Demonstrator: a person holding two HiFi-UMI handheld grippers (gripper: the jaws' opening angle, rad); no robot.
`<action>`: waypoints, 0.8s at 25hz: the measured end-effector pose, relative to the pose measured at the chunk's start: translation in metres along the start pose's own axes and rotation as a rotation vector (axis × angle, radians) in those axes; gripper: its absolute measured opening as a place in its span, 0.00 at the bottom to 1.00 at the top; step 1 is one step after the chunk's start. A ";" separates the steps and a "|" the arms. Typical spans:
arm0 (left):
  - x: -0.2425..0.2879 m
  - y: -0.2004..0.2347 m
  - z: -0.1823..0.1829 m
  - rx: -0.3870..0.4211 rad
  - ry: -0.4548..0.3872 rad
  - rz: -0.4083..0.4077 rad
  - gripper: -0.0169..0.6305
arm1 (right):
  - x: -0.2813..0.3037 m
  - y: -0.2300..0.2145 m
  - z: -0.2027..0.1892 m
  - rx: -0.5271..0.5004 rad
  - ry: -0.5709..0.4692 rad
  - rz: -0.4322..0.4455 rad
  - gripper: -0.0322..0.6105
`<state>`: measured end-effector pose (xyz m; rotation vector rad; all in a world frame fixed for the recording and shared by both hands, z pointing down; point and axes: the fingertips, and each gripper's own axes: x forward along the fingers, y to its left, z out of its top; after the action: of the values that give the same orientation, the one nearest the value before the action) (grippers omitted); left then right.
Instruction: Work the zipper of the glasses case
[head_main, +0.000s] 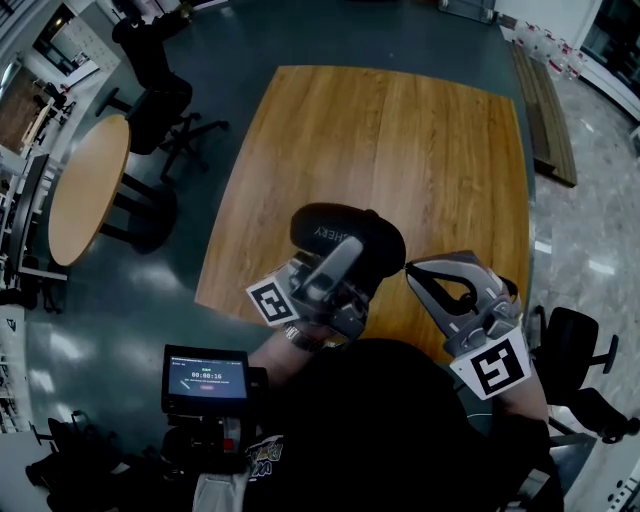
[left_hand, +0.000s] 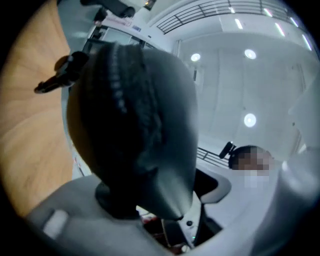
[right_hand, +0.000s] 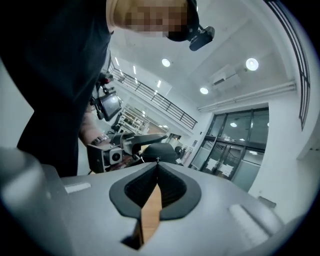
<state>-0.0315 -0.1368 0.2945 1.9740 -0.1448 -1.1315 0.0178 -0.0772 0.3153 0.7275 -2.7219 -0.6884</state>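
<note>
Left tongs (head_main: 345, 255) are clamped on the glasses case (head_main: 322, 226) — black, oval, held over the desk (head_main: 400, 140). In the head view one grey jaw lies across the top of the case. In the left gripper view the case fills the space between the jaws and bears on the dark pad of one. The other jaw is only a blur at the frame's edge. Zipper teeth (left_hand: 119, 80) run along the seam, straight ahead of the left tongs. A small dark tab (left_hand: 56, 81) juts from the case on the desk side.

Right tongs (head_main: 408, 266) are pressed together — in the right gripper view the tips meet at a point, and desk wood shows through the slot below them. These tips sit just beside the end of the case that faces away from the left tongs. Cannot tell whether they pinch anything there.

A small screen (head_main: 207, 378) sits behind the left tongs, close to the person's body.
</note>
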 end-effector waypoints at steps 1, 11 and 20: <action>0.000 0.003 0.004 0.037 -0.027 0.045 0.49 | 0.004 0.000 -0.005 -0.010 0.031 -0.023 0.06; -0.011 0.024 0.015 0.193 -0.084 0.245 0.45 | 0.022 0.013 -0.037 0.037 0.174 -0.081 0.06; -0.009 0.017 0.007 0.258 0.013 0.175 0.47 | 0.018 -0.004 -0.034 0.152 0.116 -0.142 0.06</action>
<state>-0.0369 -0.1474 0.3104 2.1454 -0.4681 -1.0266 0.0155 -0.1027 0.3448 0.9724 -2.6563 -0.4555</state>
